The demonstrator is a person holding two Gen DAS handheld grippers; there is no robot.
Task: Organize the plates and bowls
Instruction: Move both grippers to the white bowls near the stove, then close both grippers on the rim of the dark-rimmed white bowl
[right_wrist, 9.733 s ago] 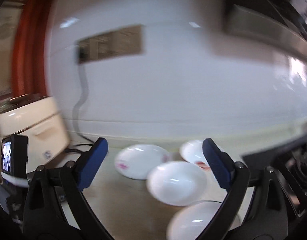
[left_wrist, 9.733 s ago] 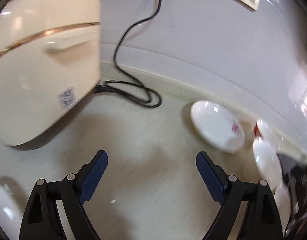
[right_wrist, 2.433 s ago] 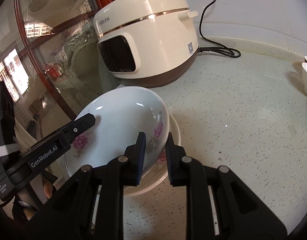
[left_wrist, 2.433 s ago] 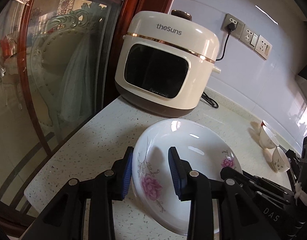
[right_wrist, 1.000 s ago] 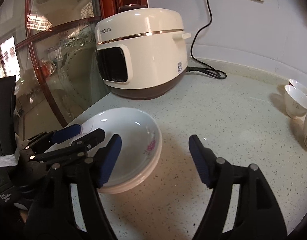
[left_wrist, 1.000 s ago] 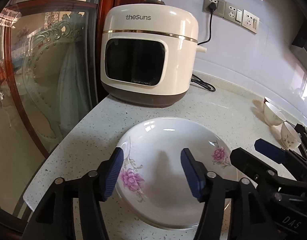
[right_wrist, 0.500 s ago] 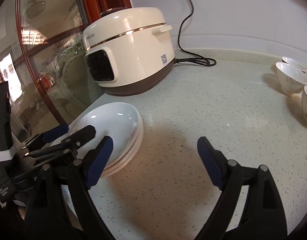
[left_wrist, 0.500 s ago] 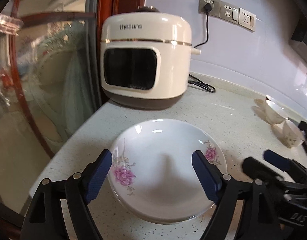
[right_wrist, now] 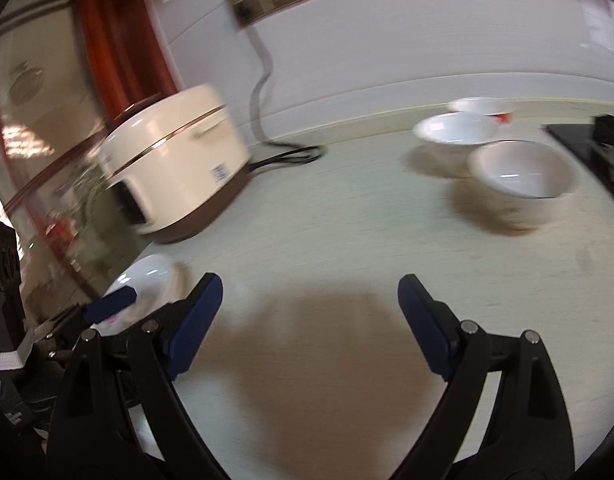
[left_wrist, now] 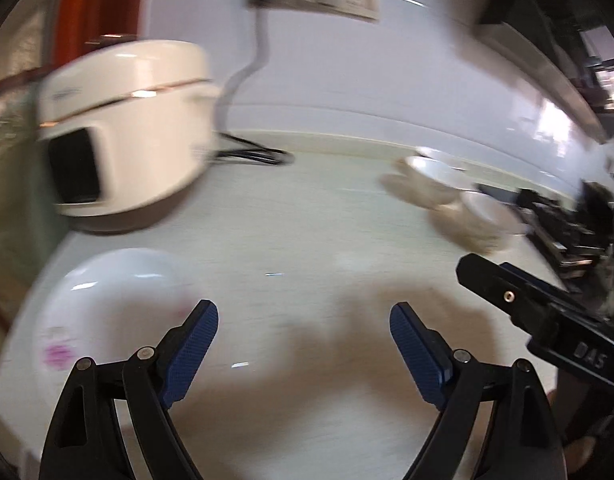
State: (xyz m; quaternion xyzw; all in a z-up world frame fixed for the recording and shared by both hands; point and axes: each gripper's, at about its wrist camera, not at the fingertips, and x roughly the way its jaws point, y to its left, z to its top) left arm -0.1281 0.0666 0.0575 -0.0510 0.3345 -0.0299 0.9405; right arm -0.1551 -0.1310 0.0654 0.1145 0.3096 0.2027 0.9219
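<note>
Holding both grippers empty over the countertop [left_wrist: 307, 240], both frames motion-blurred. My left gripper [left_wrist: 303, 332] is opening wide, nothing between the blue pads, bare counter ahead of it. My right gripper [right_wrist: 310, 304] is opening too, also gripping nothing. The stacked plates [left_wrist: 119, 304] are lying flat just left of my left gripper's left finger, pink flower print showing. The bowls [right_wrist: 523, 172] are sitting well ahead and to the right of my right gripper, clustered near the wall. The rice cooker [left_wrist: 127, 132] is standing ahead-left, beyond the plates, cord trailing behind it.
</note>
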